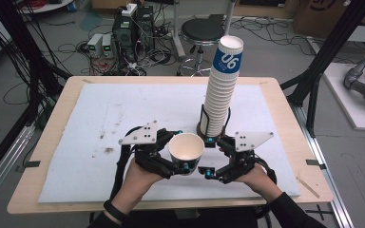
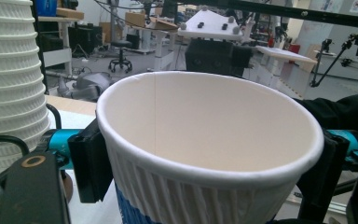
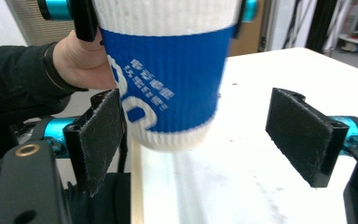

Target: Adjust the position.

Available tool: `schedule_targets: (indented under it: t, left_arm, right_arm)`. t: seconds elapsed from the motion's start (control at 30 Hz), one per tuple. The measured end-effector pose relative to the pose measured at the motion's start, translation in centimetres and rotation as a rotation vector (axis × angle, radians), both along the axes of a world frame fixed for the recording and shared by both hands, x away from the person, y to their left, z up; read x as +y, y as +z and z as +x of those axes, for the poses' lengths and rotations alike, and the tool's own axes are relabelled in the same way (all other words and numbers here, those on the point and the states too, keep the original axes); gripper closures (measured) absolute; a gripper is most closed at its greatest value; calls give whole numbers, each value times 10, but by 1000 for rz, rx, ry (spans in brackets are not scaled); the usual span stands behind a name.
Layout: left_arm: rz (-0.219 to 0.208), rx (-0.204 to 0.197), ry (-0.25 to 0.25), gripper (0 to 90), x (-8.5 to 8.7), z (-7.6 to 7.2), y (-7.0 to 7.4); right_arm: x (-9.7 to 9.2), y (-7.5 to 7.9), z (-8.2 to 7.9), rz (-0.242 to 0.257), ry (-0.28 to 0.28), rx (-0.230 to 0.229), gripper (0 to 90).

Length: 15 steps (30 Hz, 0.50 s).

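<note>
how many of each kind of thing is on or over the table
single paper cup, held in the left tool: 1
tall stack of paper cups: 1
black stack holder: 1
handheld tools, counting the right tool: 2
total: 5

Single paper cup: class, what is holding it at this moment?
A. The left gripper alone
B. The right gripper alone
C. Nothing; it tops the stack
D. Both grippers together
A: the left gripper has its jaws pressed on the single cup just under its rim, while the right gripper stands with open jaws, touching nothing.
</note>
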<state>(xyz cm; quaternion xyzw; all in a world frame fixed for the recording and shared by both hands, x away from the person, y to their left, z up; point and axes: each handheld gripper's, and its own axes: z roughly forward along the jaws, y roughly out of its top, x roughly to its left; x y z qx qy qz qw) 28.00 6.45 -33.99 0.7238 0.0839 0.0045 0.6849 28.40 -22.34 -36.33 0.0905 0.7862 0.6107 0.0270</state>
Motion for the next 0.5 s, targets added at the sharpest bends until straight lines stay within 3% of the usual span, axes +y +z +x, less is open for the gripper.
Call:
schedule_targets:
  t: [0.3,0.5]
  left_arm:
    - [21,-5,18,207,5,6,-5]
    - [6,-10,32,208,10,8,-4]
  right_arm:
    - [-33,8,10,51,-76,-8,195]
    - [-47,10,14,61,-103,-14,195]
